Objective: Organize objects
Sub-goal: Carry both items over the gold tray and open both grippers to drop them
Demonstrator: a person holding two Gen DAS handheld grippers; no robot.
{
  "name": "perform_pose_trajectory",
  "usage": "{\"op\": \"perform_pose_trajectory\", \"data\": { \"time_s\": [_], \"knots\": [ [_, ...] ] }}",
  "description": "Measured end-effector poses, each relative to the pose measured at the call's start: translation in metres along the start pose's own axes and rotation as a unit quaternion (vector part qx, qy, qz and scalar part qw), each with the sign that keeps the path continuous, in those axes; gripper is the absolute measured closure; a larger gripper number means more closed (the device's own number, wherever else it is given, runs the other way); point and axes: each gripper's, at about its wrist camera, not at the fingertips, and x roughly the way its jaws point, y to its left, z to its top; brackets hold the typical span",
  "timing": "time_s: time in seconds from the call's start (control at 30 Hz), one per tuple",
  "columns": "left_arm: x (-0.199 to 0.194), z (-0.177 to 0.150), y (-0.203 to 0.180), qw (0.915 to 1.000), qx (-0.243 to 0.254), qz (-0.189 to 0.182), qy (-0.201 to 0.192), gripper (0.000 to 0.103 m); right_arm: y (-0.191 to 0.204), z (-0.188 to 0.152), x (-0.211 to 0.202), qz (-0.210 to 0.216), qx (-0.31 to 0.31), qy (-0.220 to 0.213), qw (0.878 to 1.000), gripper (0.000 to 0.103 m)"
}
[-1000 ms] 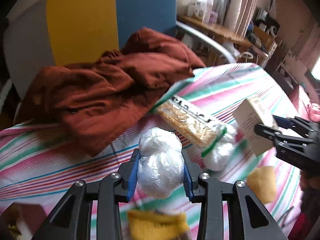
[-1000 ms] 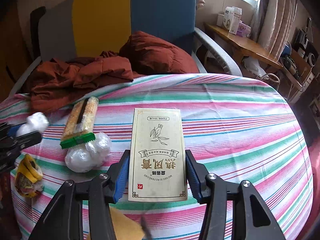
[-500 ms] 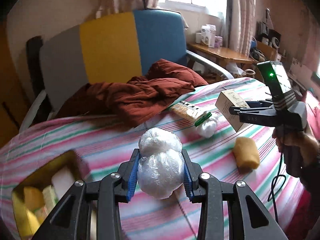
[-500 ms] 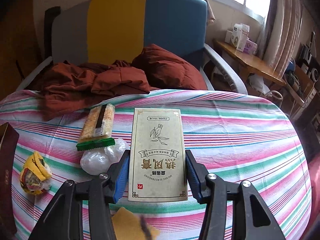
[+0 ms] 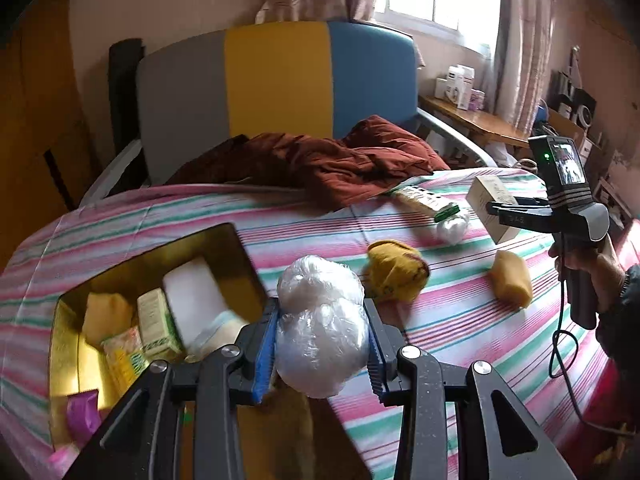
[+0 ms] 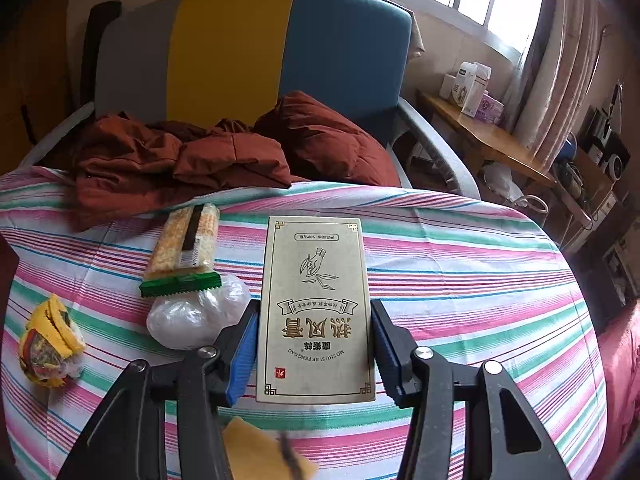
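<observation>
1. Left wrist view: the left gripper (image 5: 322,350) is clamped on a white ball of crumpled clear plastic wrap (image 5: 322,326), its blue pads pressing both sides.
2. Below and left of that ball sits an open gold-lined box (image 5: 72,344) on the striped pink, green and white tablecloth (image 5: 312,220); it holds a white block, a pale green carton, yellow packets and a purple wrapper.
3. Just beyond the ball lies a crumpled yellow snack bag (image 5: 396,270); further right lies a tan sponge-like lump (image 5: 512,280).
4. Right wrist view: the right gripper (image 6: 314,338) is closed on a flat beige cardboard box printed with gold characters (image 6: 316,308), held above the cloth.
5. Left of it, a second plastic-wrap ball (image 6: 196,312) rests on the cloth, touching a long cracker packet with a green end (image 6: 184,250).
6. A rust-red quilted garment (image 6: 192,160) lies at the far table edge, before a grey, yellow and blue chair back (image 6: 248,48).
</observation>
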Motion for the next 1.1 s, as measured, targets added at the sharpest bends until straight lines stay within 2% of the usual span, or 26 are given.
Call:
{"op": "perform_pose_trajectory", "data": {
  "time_s": [0.3, 0.67, 0.87, 1.1],
  "knots": [
    [0.000, -0.020, 0.036, 0.9991, -0.037, 0.016, 0.013, 0.064, -0.007, 0.000, 0.002, -0.021, 0.012, 0.000, 1.000, 0.051],
    [0.007, -0.039, 0.058, 0.9972, -0.058, 0.034, 0.031, 0.064, -0.020, 0.009, -0.013, -0.031, 0.045, -0.026, 0.998, 0.051],
    [0.007, -0.048, 0.072, 0.9960, -0.070, 0.040, 0.040, 0.064, -0.006, 0.016, -0.042, 0.001, 0.041, -0.045, 0.998, 0.051],
    [-0.001, -0.055, 0.102, 0.9929, -0.098, 0.057, 0.036, 0.064, 0.054, 0.023, -0.090, 0.065, -0.011, -0.076, 0.995, 0.051]
  ]
}}
